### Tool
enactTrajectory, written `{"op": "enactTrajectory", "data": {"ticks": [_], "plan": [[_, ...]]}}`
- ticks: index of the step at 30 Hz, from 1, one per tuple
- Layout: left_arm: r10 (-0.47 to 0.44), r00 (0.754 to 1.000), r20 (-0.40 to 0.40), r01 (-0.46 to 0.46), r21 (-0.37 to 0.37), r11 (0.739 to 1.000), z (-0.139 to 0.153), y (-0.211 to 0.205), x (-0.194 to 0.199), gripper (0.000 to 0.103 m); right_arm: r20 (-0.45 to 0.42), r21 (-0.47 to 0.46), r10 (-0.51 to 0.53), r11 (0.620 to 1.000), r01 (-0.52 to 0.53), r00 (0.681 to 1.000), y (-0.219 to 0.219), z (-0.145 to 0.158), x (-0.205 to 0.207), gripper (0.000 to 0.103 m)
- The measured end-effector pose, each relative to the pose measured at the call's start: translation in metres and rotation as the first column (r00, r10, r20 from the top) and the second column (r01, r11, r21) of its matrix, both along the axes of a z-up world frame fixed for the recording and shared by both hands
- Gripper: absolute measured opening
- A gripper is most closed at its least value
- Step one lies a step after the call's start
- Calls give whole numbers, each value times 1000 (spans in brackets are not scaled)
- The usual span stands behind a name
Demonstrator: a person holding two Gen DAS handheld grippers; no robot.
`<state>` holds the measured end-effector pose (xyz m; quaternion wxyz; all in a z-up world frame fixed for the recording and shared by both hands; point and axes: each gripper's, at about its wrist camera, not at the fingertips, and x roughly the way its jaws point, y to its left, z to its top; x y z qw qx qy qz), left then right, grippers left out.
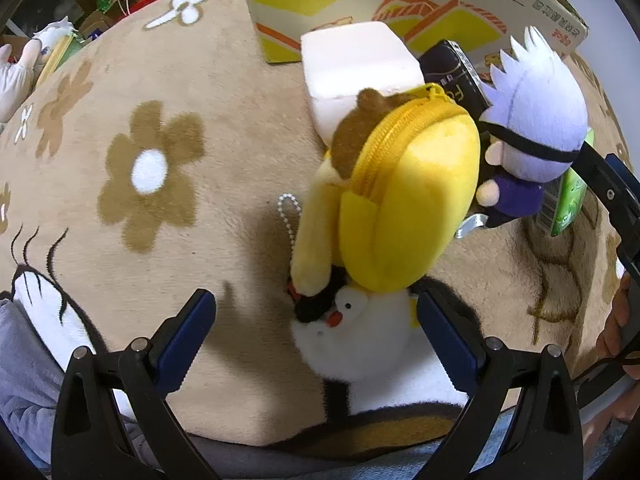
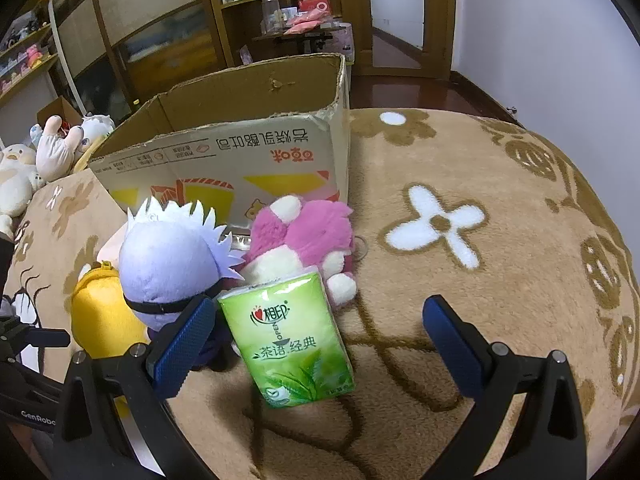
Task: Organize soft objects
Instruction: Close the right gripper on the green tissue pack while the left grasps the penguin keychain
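In the left wrist view my left gripper [image 1: 316,332] is open; a white and black penguin plush [image 1: 356,340] lies between its fingers, under a yellow plush pouch [image 1: 404,200] with a brown top. A lavender-haired doll [image 1: 536,128] leans behind the pouch. In the right wrist view my right gripper [image 2: 316,340] is open around a green tissue pack [image 2: 288,340], which stands tilted on the blanket. The doll [image 2: 168,264], a pink and white plush [image 2: 312,240] and the pouch [image 2: 100,320] lie just beyond, in front of an open cardboard box [image 2: 240,148].
A tan flowered blanket [image 2: 500,280] covers the surface. A white foam block [image 1: 356,76] and a dark box [image 1: 452,72] sit by the cardboard box [image 1: 360,4]. More plush toys [image 2: 24,172] lie far left. Shelves and a door stand behind.
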<state>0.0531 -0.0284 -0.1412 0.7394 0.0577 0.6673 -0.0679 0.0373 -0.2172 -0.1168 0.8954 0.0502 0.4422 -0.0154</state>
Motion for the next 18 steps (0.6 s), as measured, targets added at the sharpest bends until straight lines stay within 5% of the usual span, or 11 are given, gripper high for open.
{"op": "enactTrajectory", "data": {"ticks": [9, 16, 18], "plan": [[-16, 999, -29, 16, -9, 1000, -8, -14, -4, 99, -25, -2, 11, 1000, -11, 1000, 1, -6, 2, 103], [-38, 998, -43, 34, -80, 996, -8, -20, -12, 73, -35, -11, 40, 999, -41, 999, 6, -6, 2, 103], [-38, 998, -41, 35, -79, 996, -8, -23, -14, 70, -57, -7, 53, 999, -54, 997, 7, -9, 3, 88]]}}
